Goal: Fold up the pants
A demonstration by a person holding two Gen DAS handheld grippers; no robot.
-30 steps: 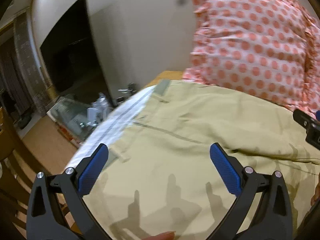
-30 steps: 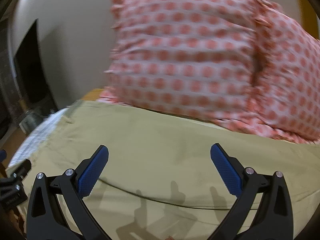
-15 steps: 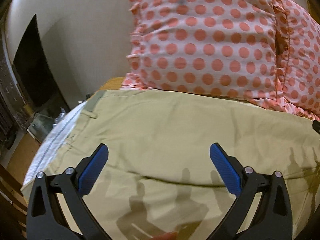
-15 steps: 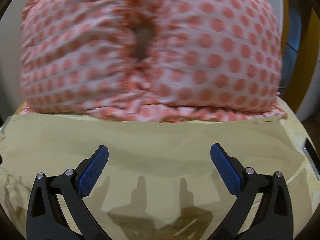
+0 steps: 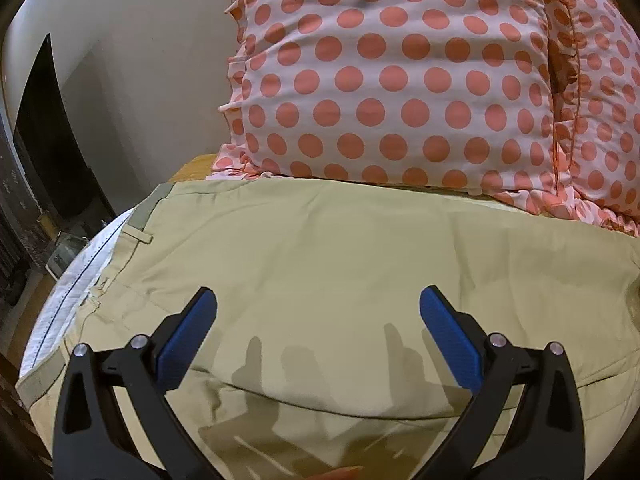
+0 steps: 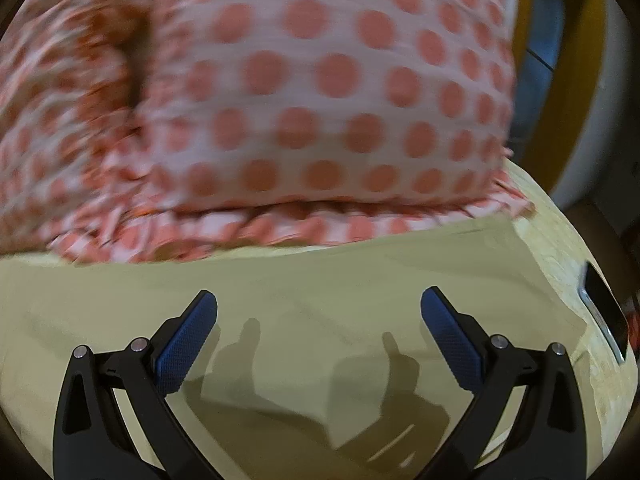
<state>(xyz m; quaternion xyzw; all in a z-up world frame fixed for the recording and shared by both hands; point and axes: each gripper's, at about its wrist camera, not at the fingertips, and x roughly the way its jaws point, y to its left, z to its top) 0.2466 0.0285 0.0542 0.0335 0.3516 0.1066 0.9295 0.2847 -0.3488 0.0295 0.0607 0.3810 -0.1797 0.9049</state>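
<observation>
The tan pants (image 5: 340, 264) lay spread flat on the bed, right in front of the spotty pillows (image 5: 400, 80). The far edge of the pants touched the bottom of the pillows. The waistband (image 5: 148, 208) sat at the end of the pants away from the pillows' middle, next to a strip of white sheet (image 5: 76, 280).

The left gripper (image 5: 318, 324) hung over the pants with its blue fingers spread wide and nothing between them. The right gripper (image 6: 319, 324) was the same, spread wide over the other end of the pants and holding nothing. The right picture was blurry, so the pillows (image 6: 280, 100) looked smeared.

No fold looked started yet. I think things could go wrong from here. The pants were soft and floppy, so a pinch might catch only the top layer, and the fold would come out lumpy. The pillows were very close, so a lifted edge might bump them and bunch up. A dark flat thing (image 6: 604, 312) lay beside the pants and might get knocked.
</observation>
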